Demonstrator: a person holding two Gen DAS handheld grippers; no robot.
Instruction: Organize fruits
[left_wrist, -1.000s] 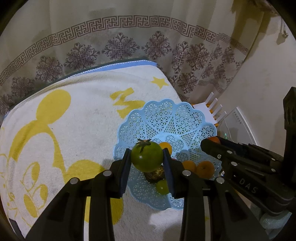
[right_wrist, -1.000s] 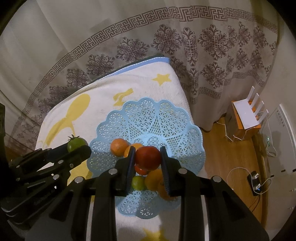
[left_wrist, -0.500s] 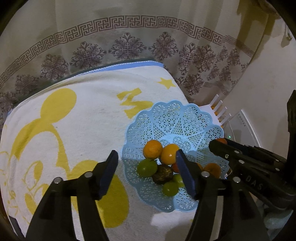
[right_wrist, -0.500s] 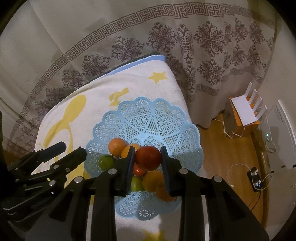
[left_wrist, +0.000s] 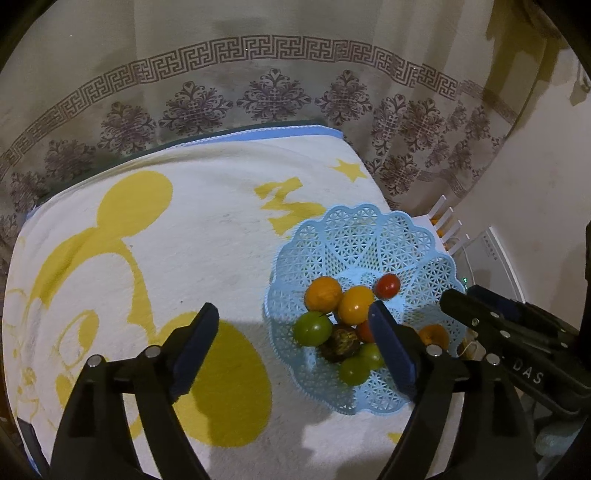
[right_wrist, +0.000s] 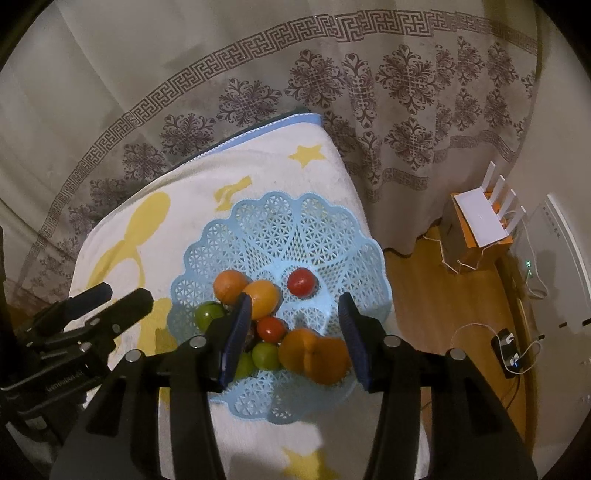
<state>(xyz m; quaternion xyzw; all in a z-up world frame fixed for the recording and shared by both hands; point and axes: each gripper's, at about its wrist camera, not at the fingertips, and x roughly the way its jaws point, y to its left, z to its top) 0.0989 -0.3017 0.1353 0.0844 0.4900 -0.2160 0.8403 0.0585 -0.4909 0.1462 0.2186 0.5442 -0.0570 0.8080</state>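
While the towel-covered tabletop (left_wrist: 221, 229) carries the blue lattice basket (right_wrist: 295, 229) near its right edge, all the fruit lies inside: oranges (right_wrist: 231, 284), a green tomato (left_wrist: 312, 328) and a red tomato (right_wrist: 301, 281). Left tongs (left_wrist: 291, 334) are opening wide, empty; right tongs (right_wrist: 295, 332) are opening, gripping nothing.

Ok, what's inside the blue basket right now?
The blue basket holds oranges, red tomatoes, green fruits and one dark fruit. The right fingers hide part of the pile.
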